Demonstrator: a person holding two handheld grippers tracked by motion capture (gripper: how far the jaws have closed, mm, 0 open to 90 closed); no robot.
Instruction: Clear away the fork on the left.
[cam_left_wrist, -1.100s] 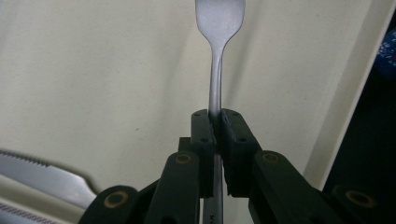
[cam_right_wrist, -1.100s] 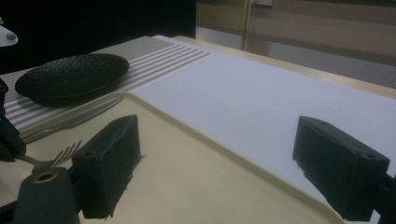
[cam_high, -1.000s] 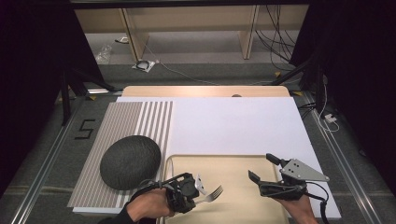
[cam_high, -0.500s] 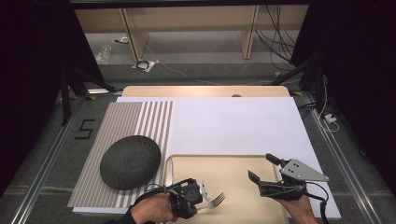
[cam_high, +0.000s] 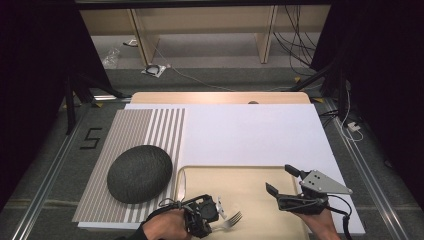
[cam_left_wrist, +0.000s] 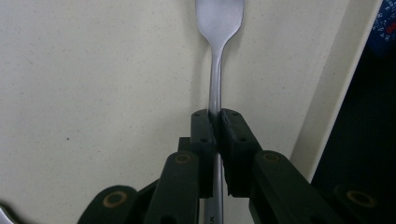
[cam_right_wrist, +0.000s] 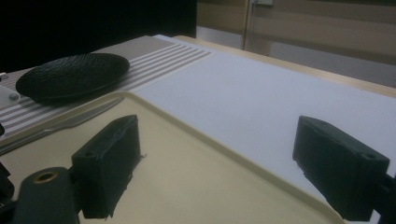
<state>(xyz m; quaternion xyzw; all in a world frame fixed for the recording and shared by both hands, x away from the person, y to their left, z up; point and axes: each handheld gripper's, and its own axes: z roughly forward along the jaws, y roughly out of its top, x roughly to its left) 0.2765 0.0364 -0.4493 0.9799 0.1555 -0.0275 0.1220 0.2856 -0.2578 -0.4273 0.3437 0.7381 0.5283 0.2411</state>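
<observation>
Striped placemat (cam_high: 132, 135) lies at the left of the surface, carrying a dark round plate (cam_high: 139, 173) toward its near edge. The plate sits clear of the working area, presumably parked as the place setting that cutlery goes beside.

Just right of the mat: a cream tray (cam_high: 250, 175) on the white sheet (cam_high: 250, 132). A knife (cam_high: 180, 184) lies along the tray's left rim, blade pointing away from the person; looks like stock waiting its turn.

Left tongs (cam_high: 220, 216), near the tray's front left corner, are pressed together on the fork (cam_high: 232, 219). In the left gripper view the pads pinch the handle (cam_left_wrist: 215, 100) at its narrow neck, tines end (cam_left_wrist: 219, 18) pointing straight out ahead over the tray floor. Judgement: gripping on the flat sides of the shank keeps the fork from rolling and leaves the head free to be set down first. The fork appears to be just off or barely on the tray; contact cannot be settled.

Right tongs (cam_high: 285, 179), over the tray's right part, are spread wide and hold nothing; in the right gripper view the pads (cam_right_wrist: 109, 161) frame bare tray. Likely standing by, out of the left hand's way.
</observation>
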